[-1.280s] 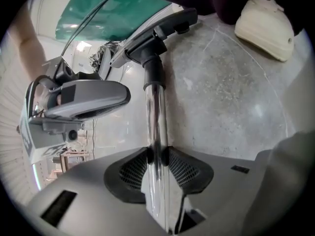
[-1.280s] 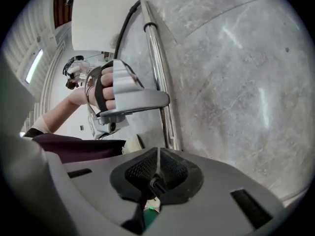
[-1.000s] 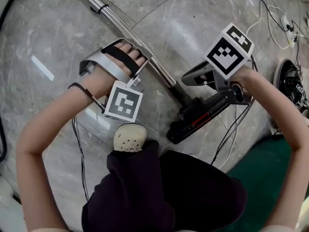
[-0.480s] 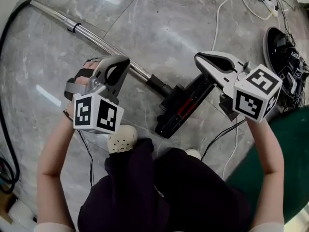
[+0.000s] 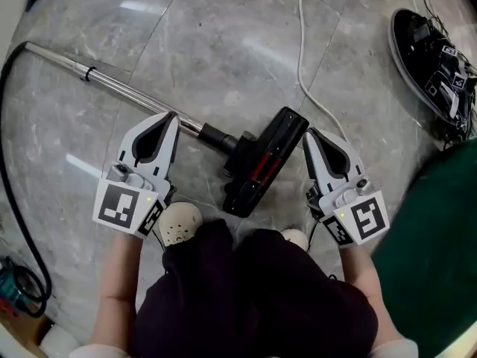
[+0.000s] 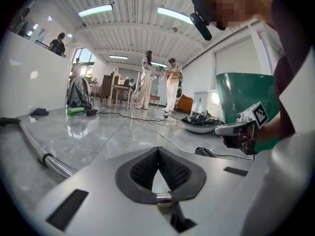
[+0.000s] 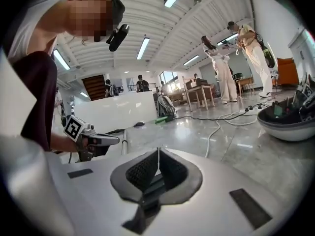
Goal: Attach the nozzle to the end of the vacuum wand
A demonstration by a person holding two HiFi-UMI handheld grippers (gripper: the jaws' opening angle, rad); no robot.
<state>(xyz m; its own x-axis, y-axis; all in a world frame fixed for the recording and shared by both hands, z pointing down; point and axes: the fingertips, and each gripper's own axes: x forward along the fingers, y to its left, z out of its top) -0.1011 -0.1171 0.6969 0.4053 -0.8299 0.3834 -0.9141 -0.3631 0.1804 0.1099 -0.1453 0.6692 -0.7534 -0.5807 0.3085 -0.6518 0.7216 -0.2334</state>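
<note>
Your left tool [image 5: 172, 115] just closed empty, right tool [image 5: 309, 133] shut empty, both lifted away; nozzle [image 5: 262, 162] looks joined to wand [image 5: 134, 92].

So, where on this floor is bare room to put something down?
Bare floor lies beyond the wand, up to the white cable, and again between that cable and the black dish. It is crowded round the nozzle, with the shoes just below it.
</note>
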